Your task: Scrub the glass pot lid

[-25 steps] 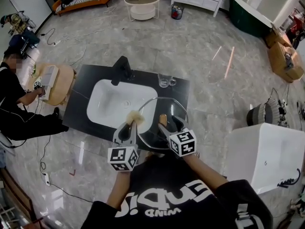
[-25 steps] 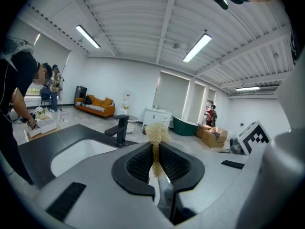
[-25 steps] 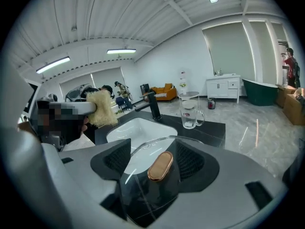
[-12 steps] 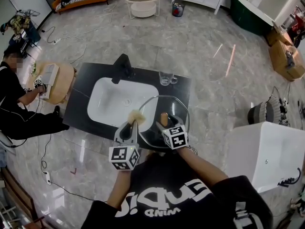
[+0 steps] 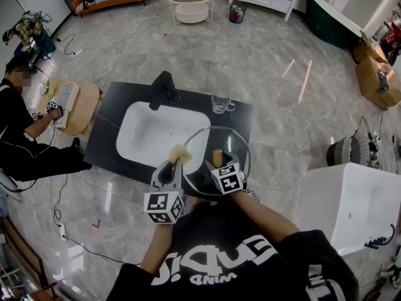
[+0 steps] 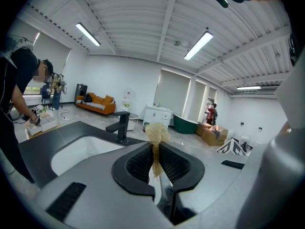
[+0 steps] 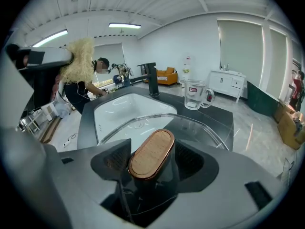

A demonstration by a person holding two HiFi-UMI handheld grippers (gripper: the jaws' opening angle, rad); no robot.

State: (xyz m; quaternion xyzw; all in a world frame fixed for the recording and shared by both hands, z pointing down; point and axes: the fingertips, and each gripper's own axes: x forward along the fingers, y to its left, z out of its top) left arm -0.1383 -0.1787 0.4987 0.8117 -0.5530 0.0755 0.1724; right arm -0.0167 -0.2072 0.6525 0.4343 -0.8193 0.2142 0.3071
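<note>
Glass pot lid (image 5: pixel 216 137) is up at the near right of the white sink (image 5: pixel 147 137), its clear disc lying partly over the basin's right edge and partly over the black tabletop (image 5: pixel 109 121). Whether it rests on anything I can't say. It is held by its wooden knob (image 7: pixel 151 152), and the right hand-held gripper (image 5: pixel 219 163) has its jaws clamped on the dark stem under that oval top, one on each side. Looking along the right gripper, the glass (image 7: pixel 195 128) spreads away beyond the knob with the basin showing through it. Over on the left, the left hand-held gripper (image 5: pixel 173 165) is pinched tight on a straw-coloured scrubber (image 6: pixel 156 133), with a thin strand caught between the ribbed pads and the frizzy tuft poking out past the tips. From the head view that tuft (image 5: pixel 181 152) sits right at the lid's left rim, though actual contact is too close to call. Behind the basin a black tap (image 5: pixel 164 88) stands at the back edge, and a glass mug (image 5: pixel 219 104) stands on the tabletop to its right, well clear of the lid. Off to the far left, a person in black (image 5: pixel 19 137) bends over a small round wooden table (image 5: pixel 81 108).
</note>
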